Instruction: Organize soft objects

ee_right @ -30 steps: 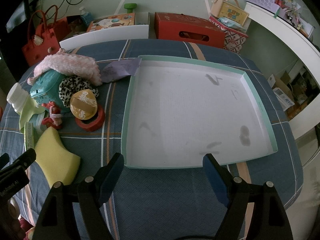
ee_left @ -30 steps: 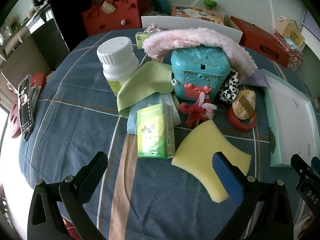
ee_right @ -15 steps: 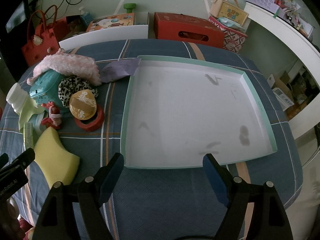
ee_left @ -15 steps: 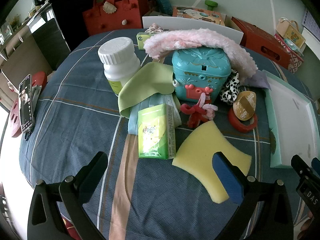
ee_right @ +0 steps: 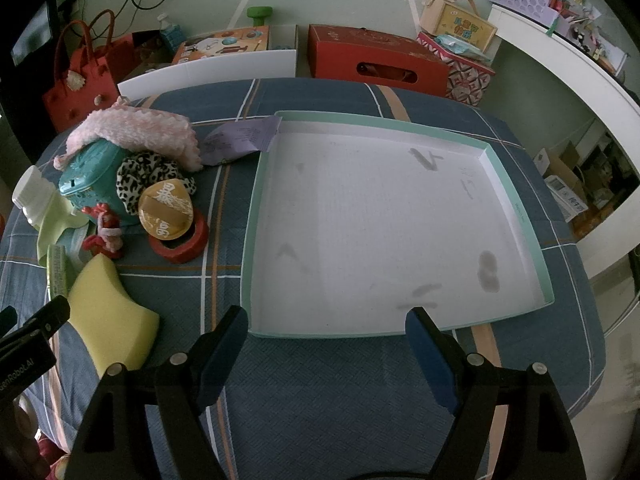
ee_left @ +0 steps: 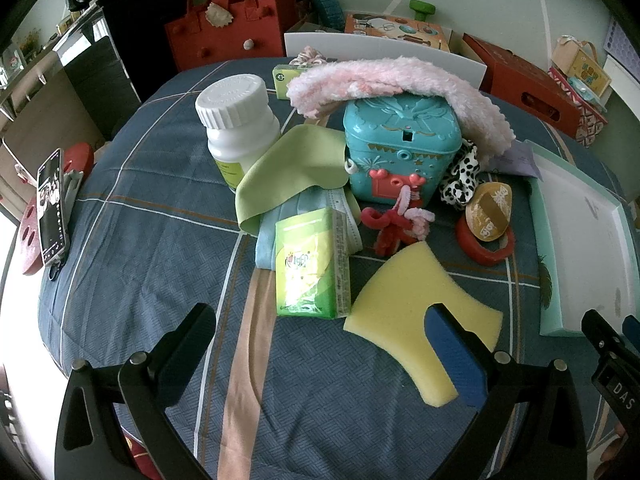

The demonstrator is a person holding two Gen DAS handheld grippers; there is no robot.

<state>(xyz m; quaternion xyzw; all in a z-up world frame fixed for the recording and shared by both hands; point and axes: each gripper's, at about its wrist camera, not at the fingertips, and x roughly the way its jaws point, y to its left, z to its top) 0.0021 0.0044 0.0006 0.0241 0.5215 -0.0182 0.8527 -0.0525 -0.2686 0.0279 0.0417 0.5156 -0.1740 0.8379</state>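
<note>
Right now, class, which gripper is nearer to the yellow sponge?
Left. The left gripper hangs right over the yellow sponge, one finger overlapping its near edge. The right gripper sits off to the sponge's right, in front of the white tray.

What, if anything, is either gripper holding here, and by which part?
Nothing is held. The left gripper is open above the tablecloth near the yellow sponge; the right gripper is open before the tray.

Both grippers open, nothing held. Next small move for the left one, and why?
Probably ease the left gripper forward and right to straddle the yellow sponge: it's the nearest soft item, lying free, jaws already open. The tray sits empty beside it.
</note>
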